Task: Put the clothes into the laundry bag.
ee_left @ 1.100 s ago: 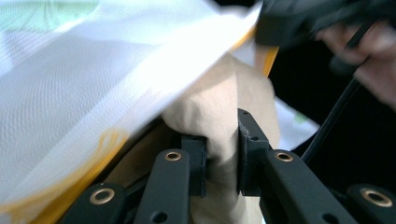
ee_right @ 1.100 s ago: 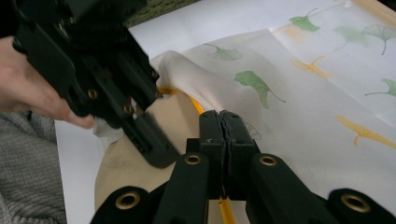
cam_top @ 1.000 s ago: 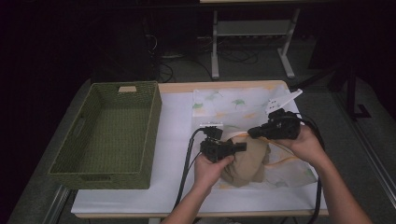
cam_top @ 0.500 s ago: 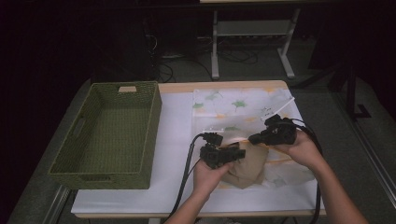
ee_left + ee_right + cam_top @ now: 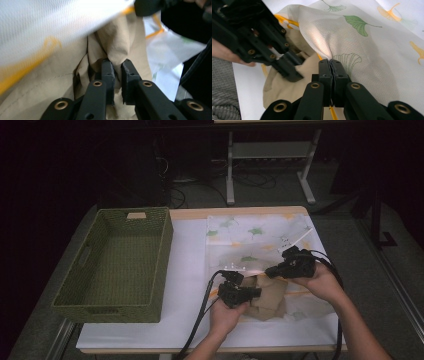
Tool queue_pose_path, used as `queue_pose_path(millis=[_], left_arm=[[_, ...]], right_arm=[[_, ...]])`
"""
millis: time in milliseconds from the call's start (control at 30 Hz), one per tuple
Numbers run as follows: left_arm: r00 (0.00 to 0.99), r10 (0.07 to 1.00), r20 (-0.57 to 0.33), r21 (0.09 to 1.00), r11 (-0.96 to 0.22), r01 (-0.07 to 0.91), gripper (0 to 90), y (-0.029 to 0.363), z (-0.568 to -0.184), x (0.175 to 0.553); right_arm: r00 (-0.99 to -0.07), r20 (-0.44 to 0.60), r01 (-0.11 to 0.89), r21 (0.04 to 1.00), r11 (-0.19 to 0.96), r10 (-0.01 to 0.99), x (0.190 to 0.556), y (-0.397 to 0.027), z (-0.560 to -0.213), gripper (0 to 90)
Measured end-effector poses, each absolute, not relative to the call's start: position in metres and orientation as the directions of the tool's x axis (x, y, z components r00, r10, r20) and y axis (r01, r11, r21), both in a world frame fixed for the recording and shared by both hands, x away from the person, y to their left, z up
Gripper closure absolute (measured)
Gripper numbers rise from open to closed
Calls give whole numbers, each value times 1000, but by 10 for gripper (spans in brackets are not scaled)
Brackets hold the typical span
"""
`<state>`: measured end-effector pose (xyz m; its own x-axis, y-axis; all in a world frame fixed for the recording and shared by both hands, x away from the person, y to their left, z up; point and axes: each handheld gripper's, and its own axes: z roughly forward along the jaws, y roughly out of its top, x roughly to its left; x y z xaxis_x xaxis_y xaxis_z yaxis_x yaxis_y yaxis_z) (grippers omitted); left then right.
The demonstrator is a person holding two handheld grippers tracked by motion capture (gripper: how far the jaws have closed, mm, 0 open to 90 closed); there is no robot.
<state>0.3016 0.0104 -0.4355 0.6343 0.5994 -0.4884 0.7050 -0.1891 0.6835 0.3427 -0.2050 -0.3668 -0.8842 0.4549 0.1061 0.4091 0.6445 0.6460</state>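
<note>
A: Well, both hands are low over the near right part of the table (image 5: 190, 245) now. The left gripper (image 5: 257, 292) has a fold of the tan garment (image 5: 270, 297) between its jaws.

B: Pinching it, you'd say?

A: Yes. In the left gripper view the left gripper (image 5: 117, 67) has a bunched ridge of the tan garment (image 5: 120, 37) squeezed between its pads; the jaws have just been closing, and the cloth is caught in the narrow gap left between them.

B: And the other one?

A: The right gripper (image 5: 270, 270) is pressed tight on the edge of the white leaf-print bag (image 5: 250, 240). In the right gripper view the right gripper (image 5: 332, 65) has its jaws together on the mesh of the bag (image 5: 367, 45), lifting it into a peak right at the yellow-trimmed opening.

B: So where's the garment, exactly?

A: Lying crumpled at the mouth of the bag, partly under the raised flap, on the white sheet near the table's front edge. The two grippers are close together there, the left one's jaws just beside the bag's lip.

B: The green woven basket (image 5: 117, 262)?

A: Off to the left, well apart from both hands.
</note>
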Motion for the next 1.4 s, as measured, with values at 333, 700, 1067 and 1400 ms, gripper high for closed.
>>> queue_pose_path(millis=[333,700,1067,1400], left_arm=[[589,616,-523,709,-70,702,841,17,-429,311],[637,633,-440,688,-217,692,466,28,-431,289],[615,624,-482,602,-274,750,739,6,-450,297],[587,630,-508,664,-146,733,898,9,-438,309]], right_arm=[[-879,93,407,659,632,468,338,-210,-356,875],[-873,119,432,638,638,472,343,-205,-374,873],[-877,108,424,635,646,469,340,-206,-375,872],[-877,105,418,648,636,470,336,-212,-371,872]])
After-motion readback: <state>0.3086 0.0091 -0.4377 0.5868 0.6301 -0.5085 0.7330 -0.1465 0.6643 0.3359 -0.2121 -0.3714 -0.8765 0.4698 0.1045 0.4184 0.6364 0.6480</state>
